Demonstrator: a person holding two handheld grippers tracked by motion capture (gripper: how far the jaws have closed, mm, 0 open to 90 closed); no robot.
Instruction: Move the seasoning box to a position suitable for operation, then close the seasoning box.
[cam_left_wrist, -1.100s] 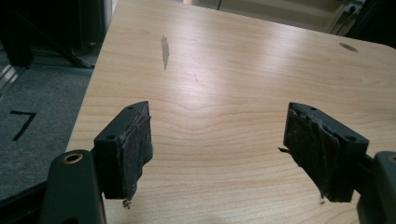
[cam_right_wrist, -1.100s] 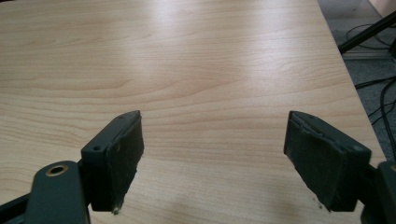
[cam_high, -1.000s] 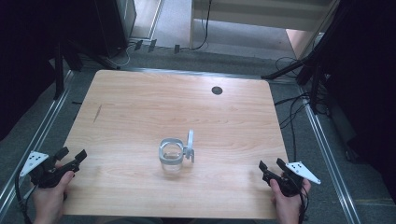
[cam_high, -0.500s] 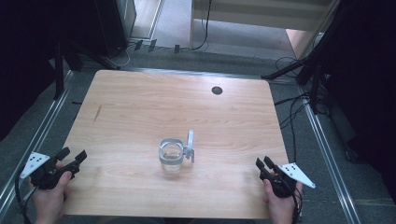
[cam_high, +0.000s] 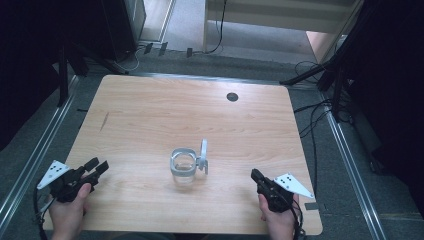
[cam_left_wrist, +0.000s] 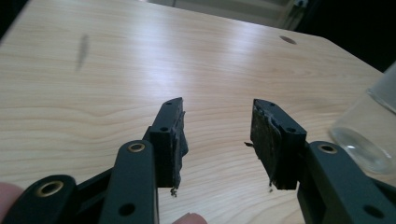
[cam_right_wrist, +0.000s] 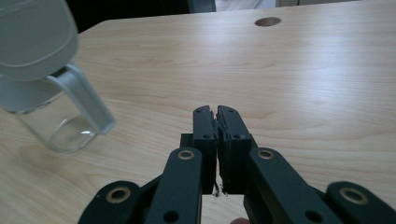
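A clear glass jar (cam_high: 183, 167) stands at the middle of the wooden table (cam_high: 150, 110), its grey hinged lid (cam_high: 203, 150) tipped up on the right side. My left gripper (cam_high: 97, 165) lies low at the table's front left, pointing toward the jar. Its jaws have just been closing and stand about half apart, with nothing between them (cam_left_wrist: 217, 126); the jar (cam_left_wrist: 369, 126) is at the right edge of that view. My right gripper (cam_high: 256, 175) is at the front right, shut with nothing in it (cam_right_wrist: 216, 112). The jar (cam_right_wrist: 51, 116) and lid (cam_right_wrist: 32, 32) are to its upper left.
A round cable hole (cam_high: 232, 96) sits in the table's far right part. Metal rails (cam_high: 40, 150) run along both sides of the table, and cables (cam_high: 315, 115) lie on the floor at the right. Bare wood lies between each gripper and the jar.
My right gripper moved left toward the jar and its jaws closed fully. My left gripper shifted a little to the right and its jaws narrowed. The jar has not moved.
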